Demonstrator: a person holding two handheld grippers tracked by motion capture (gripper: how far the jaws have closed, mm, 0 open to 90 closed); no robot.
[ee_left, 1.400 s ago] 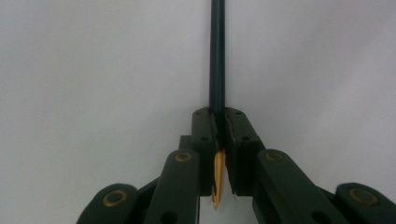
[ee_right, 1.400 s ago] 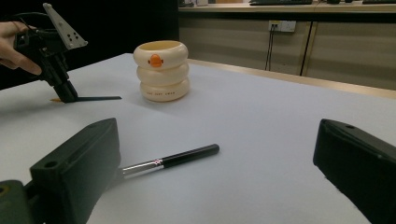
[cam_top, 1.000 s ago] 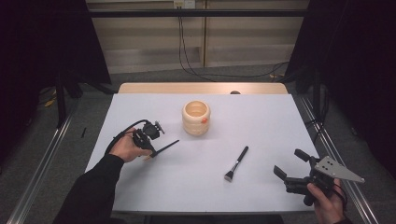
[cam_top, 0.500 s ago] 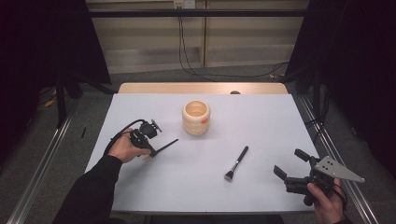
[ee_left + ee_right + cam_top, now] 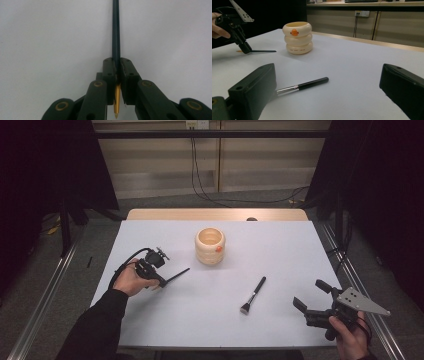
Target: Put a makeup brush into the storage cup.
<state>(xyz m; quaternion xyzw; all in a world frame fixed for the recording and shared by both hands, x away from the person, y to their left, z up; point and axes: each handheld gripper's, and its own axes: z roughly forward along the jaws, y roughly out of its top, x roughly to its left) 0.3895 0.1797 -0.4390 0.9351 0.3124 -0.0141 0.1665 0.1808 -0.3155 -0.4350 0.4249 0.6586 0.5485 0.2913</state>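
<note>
The left gripper (image 5: pixel 165 281), at the left centre of the high view, has its 2 black jaws closed tight on a thin black pencil-like stick with a gold pointed end (image 5: pixel 116 37). In the left gripper view the dark shaft runs straight up the middle of the frame from between the pads, while the gold tip pokes out behind them at the bottom centre. In the high view the stick (image 5: pixel 179 273) slants up and to the right from the jaws, low over the white table (image 5: pixel 280 250); whether its far end touches the surface cannot be told. The cream ringed holder with an orange duck mark (image 5: pixel 210 246) stands upright just above and right of the stick's end, apart from it. A black-handled makeup brush with a silver ferrule (image 5: pixel 252 295) lies flat at lower centre, well apart from the stick. The right gripper (image 5: pixel 311 296), at the lower right of the high view, has its jaws spread wide with nothing between them. Against the earlier frames, the left gripper and stick sit in nearly the same spot with the same grip, and the right gripper, holder and brush are unchanged.
</note>
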